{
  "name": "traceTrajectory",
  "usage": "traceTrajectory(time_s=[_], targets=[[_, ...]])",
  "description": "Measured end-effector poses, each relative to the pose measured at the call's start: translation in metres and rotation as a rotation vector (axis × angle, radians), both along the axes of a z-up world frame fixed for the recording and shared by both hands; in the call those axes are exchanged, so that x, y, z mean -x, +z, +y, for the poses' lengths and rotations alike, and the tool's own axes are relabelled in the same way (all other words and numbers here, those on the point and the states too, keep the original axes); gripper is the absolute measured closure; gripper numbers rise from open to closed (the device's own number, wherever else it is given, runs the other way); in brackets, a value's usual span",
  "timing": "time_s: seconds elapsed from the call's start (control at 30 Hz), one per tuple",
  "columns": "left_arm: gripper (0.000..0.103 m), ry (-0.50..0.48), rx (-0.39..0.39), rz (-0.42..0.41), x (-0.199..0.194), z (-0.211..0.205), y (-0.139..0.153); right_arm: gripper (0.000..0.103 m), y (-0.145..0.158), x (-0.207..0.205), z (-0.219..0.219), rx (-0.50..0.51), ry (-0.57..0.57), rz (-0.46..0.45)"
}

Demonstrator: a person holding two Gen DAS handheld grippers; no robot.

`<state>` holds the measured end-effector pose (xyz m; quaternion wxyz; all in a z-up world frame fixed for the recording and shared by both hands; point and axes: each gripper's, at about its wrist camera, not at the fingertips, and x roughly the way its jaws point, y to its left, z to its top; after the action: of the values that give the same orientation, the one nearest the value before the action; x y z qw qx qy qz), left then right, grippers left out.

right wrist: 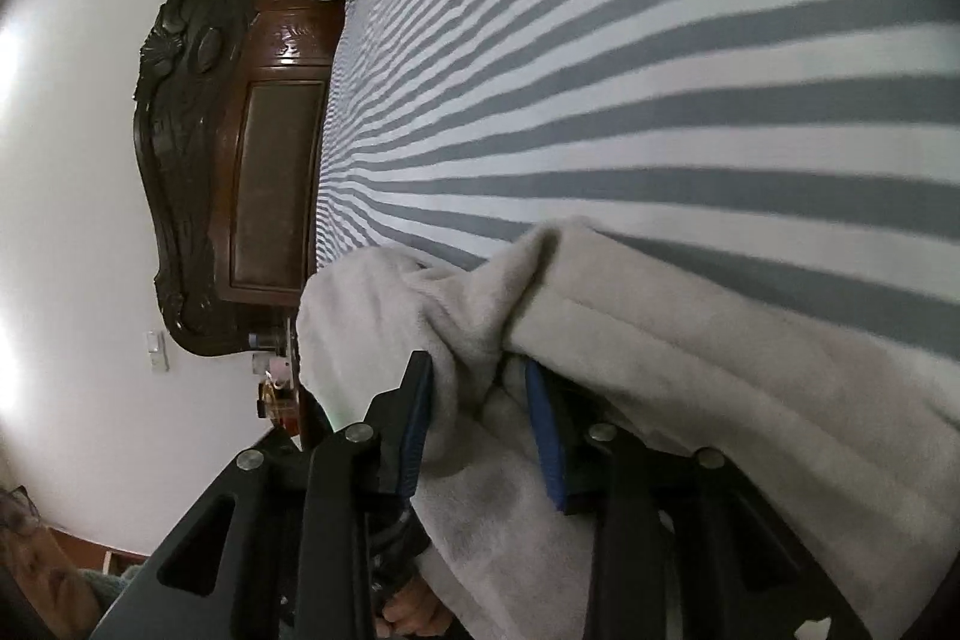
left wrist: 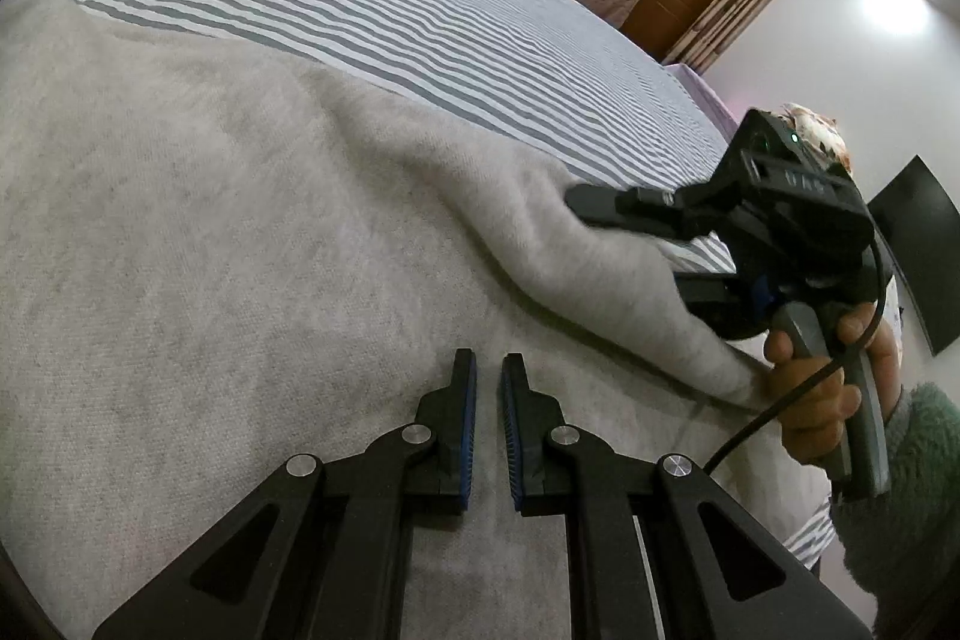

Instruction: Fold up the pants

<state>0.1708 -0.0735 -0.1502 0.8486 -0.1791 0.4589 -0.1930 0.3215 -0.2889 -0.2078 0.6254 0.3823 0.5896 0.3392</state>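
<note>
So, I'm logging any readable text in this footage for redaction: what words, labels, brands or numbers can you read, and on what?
Pale lettering on the black body of the right gripper, seen from the left wrist: too blurred to read.
Nothing readable on the light grey fleece pants, the grey-and-white striped bedsheet or the dark flat wall screen.

Left gripper (left wrist: 489,370) fills the lower middle of the left wrist view: matte black linkage arms, round silver pivot screws (left wrist: 302,464), ribbed blue pads on the fingers (left wrist: 470,400). At the right edge, the right gripper (left wrist: 600,244): black housing, a tiny green light (left wrist: 794,137), faint grey lettering, a grey handle (left wrist: 864,400), a black cable (left wrist: 798,394) curving down. Bare skin on the hand (left wrist: 822,400), fuzzy grey-green sleeve (left wrist: 900,490) below it. Right wrist view, lower frame: the same black arms, silver screws, blue pads.
</note>
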Motion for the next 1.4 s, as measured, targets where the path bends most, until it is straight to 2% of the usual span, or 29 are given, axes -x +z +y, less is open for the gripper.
traceTrajectory(time_s=[0.13,0.27,0.33,0.37,0.4,0.43,0.5,0.57,0.7,0.8,0.9,1.0,1.1,1.17,1.2,1.23,1.27,1.37,1.4], targets=[[0.091,0.001,-0.004,-0.004,0.001,-0.004,0.0,0.069,-0.003,-0.007,0.011,-0.131,-0.028,0.026],[0.091,0.001,0.0,-0.002,0.001,-0.005,0.0,0.069,0.006,-0.018,0.017,-0.164,-0.08,0.026],[0.091,0.001,0.001,-0.002,0.002,-0.004,0.0,0.072,0.022,-0.023,0.01,-0.155,-0.104,-0.018],[0.091,0.001,0.001,-0.003,0.002,-0.004,0.0,0.075,0.03,-0.029,0.011,-0.136,-0.098,-0.035],[0.091,0.002,0.001,-0.003,0.002,-0.004,0.0,0.088,0.043,-0.035,0.015,-0.034,-0.06,-0.076],[0.091,0.002,0.001,-0.002,0.002,-0.004,-0.001,0.09,0.048,-0.038,0.022,0.044,-0.031,-0.102],[0.091,0.002,0.0,-0.003,0.002,-0.001,-0.002,0.091,0.051,-0.045,0.033,0.11,-0.003,-0.118],[0.091,0.002,-0.003,-0.005,0.002,-0.002,-0.001,0.092,0.048,-0.051,0.041,0.236,0.015,-0.148],[0.091,0.003,-0.001,-0.004,0.003,-0.004,-0.002,0.093,0.034,-0.06,0.044,0.312,0.02,-0.151],[0.091,0.003,0.0,-0.005,0.003,-0.004,-0.001,0.093,0.042,-0.06,0.043,0.362,0.037,-0.178],[0.091,0.003,-0.001,-0.006,0.003,-0.004,-0.002,0.089,0.063,-0.057,0.03,0.489,-0.01,-0.271],[0.091,0.004,-0.004,-0.007,0.004,-0.005,-0.003,0.089,0.084,-0.046,0.027,0.495,-0.007,-0.309],[0.091,0.006,-0.006,-0.008,0.005,-0.008,-0.003,0.089,0.095,-0.025,0.046,0.496,0.075,-0.35],[0.091,0.006,-0.001,-0.006,0.005,-0.007,-0.004,0.089,0.089,-0.019,0.06,0.515,0.113,-0.351],[0.091,0.006,0.001,-0.005,0.005,-0.007,-0.004,0.092,0.079,-0.018,0.064,0.571,0.123,-0.336],[0.091,0.005,0.002,-0.005,0.004,-0.007,-0.004,0.1,0.067,-0.02,0.065,0.627,0.123,-0.322],[0.091,0.003,0.001,-0.005,0.004,-0.007,-0.004,0.103,0.058,-0.024,0.066,0.665,0.119,-0.316],[0.091,0.001,0.002,-0.01,0.004,-0.005,-0.003,0.103,0.051,-0.031,0.058,0.623,0.059,-0.296],[0.091,-0.001,-0.003,-0.015,0.004,-0.005,-0.003,0.103,0.053,-0.03,0.058,0.636,0.044,-0.301]])
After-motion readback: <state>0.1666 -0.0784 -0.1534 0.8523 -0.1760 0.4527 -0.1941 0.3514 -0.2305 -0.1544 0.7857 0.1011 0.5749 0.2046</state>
